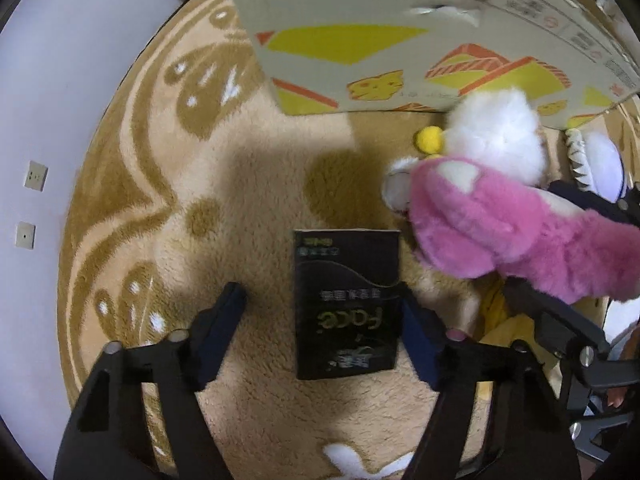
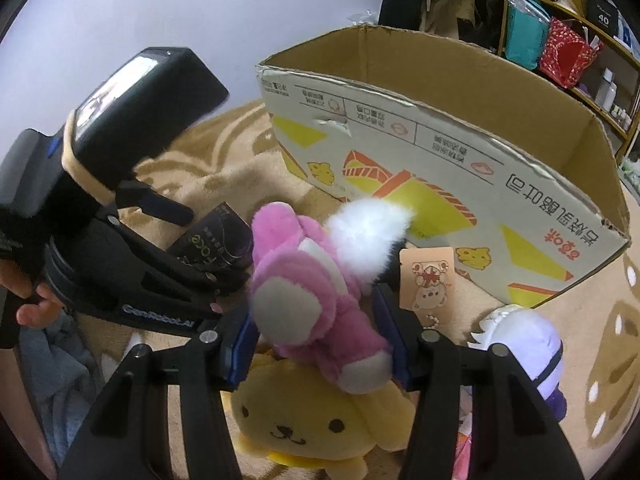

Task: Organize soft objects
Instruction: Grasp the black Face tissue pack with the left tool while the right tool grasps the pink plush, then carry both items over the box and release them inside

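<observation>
My right gripper (image 2: 316, 328) is shut on a pink and white plush toy (image 2: 312, 292) and holds it above the rug, in front of the open cardboard box (image 2: 440, 152). The same plush (image 1: 492, 220) shows at the right of the left wrist view, with the box (image 1: 400, 40) behind it. My left gripper (image 1: 322, 304) is open and low over the rug, its fingers either side of a black "Face" packet (image 1: 347, 304). A yellow dog plush (image 2: 312, 420) lies under the right gripper. A white and purple plush (image 2: 528, 352) lies at the right.
A beige rug with brown patterns (image 1: 168, 200) covers the floor. A white wall with sockets (image 1: 36, 176) is at the left. Cluttered shelves (image 2: 568, 40) stand behind the box. A paper tag (image 2: 428, 276) hangs by the plush.
</observation>
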`<state>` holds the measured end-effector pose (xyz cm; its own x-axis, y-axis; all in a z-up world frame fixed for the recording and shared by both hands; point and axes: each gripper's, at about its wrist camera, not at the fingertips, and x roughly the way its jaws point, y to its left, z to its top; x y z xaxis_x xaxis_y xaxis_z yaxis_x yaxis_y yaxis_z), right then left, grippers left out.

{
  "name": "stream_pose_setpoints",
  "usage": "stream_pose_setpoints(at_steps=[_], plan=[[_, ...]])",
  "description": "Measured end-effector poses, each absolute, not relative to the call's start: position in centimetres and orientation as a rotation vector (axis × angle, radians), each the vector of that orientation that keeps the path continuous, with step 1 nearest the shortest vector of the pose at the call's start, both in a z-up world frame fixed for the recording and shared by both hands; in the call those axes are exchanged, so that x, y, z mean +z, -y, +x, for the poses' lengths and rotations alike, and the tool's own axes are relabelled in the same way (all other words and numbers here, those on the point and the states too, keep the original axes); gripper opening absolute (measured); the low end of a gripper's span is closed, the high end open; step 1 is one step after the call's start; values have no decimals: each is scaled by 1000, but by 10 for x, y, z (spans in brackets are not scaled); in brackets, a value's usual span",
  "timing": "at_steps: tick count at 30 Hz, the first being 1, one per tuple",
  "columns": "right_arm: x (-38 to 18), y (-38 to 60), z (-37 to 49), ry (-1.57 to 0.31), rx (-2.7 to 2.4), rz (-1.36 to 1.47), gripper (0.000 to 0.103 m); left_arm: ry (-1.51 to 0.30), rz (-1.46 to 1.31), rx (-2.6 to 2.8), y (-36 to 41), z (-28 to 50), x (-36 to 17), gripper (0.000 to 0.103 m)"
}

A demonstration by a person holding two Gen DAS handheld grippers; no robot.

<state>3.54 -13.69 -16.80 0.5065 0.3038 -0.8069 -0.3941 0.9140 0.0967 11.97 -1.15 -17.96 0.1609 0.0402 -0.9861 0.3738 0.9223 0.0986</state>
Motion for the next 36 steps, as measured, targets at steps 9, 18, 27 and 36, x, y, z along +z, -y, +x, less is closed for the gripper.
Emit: stream_pose_setpoints(at_steps=[9, 18, 27, 36], plan=[[-154, 134, 28, -895, 448, -86, 39, -1314, 351, -200, 8, 117, -157, 44], [-128, 141, 20, -820, 394, -61, 39, -1150, 236, -69, -30, 124, -111, 44], [-92, 146, 8, -728, 381, -40, 39, -1000, 177, -64, -36, 108, -58, 44], [-52, 150, -2, -610, 368, -40, 39, -826, 132, -69, -35, 99, -21, 44]])
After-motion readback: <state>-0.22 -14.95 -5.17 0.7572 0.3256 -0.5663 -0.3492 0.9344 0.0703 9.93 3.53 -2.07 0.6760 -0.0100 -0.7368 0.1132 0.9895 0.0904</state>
